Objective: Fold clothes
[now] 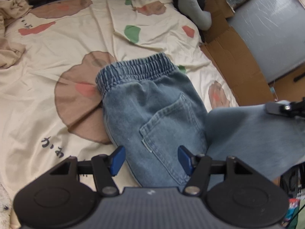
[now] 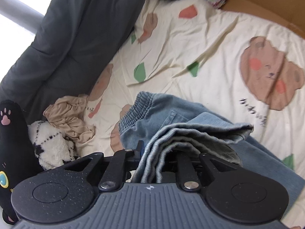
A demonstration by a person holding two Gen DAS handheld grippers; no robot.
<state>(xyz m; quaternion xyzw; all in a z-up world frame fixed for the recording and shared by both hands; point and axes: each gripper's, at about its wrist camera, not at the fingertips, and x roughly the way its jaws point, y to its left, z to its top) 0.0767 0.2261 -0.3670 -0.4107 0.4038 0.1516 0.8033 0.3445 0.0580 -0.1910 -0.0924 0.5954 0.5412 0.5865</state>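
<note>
Light blue jeans (image 1: pixel 152 103) with an elastic waistband (image 1: pixel 133 66) lie on a cream bear-print bed sheet (image 1: pixel 57 43), back pocket up. My left gripper (image 1: pixel 151 160) is open, its blue pads (image 1: pixel 118 161) straddling the jeans below the pocket. The leg part (image 1: pixel 247 133) is lifted to the right, where the right gripper (image 1: pixel 284 108) holds it. In the right wrist view my right gripper (image 2: pixel 158 152) is shut on the bunched leg ends (image 2: pixel 190 135), which hide most of its fingers. The waistband (image 2: pixel 137 110) lies beyond on the sheet (image 2: pixel 190 47).
A crumpled beige garment (image 2: pixel 70 116), a white checked plush (image 2: pixel 51 145) and a black cat plush (image 2: pixel 11 133) lie at the left. A dark grey quilt (image 2: pixel 76 28) lines the far side. Cardboard (image 1: pixel 232 57) and a grey plush (image 1: pixel 192 5) border the right.
</note>
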